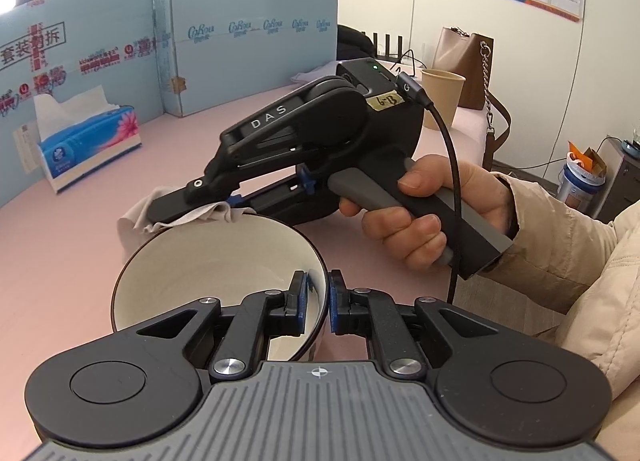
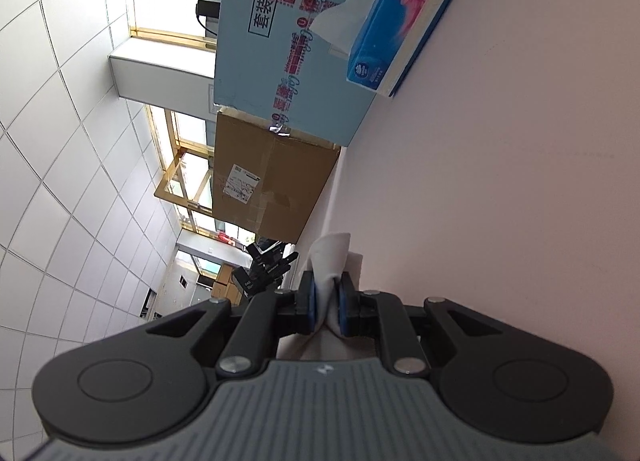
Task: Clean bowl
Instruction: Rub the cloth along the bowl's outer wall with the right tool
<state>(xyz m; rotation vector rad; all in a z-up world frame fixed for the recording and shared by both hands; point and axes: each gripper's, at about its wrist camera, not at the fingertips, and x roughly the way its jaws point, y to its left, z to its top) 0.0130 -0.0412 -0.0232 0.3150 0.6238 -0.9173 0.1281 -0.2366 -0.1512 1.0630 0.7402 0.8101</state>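
Observation:
A white bowl (image 1: 208, 273) with a dark rim is tilted up off the pink table, its opening facing me. My left gripper (image 1: 318, 301) is shut on the bowl's right wall, one pad inside and one outside. Beyond the bowl's far rim, the right gripper (image 1: 200, 203), held in a person's hand (image 1: 416, 229), lies on its side, shut on a beige cloth (image 1: 180, 217) that drapes against the rim. In the right wrist view, the right gripper (image 2: 327, 301) pinches that cloth (image 2: 330, 261) between its blue pads; the bowl is out of that view.
A blue tissue box (image 1: 88, 145) stands at the back left of the pink table (image 1: 60, 261), in front of light blue cartons (image 1: 248, 37). A paper cup (image 1: 442, 97) and a brown bag (image 1: 466, 69) stand at the back right. A beige sleeve (image 1: 580, 269) fills the right side.

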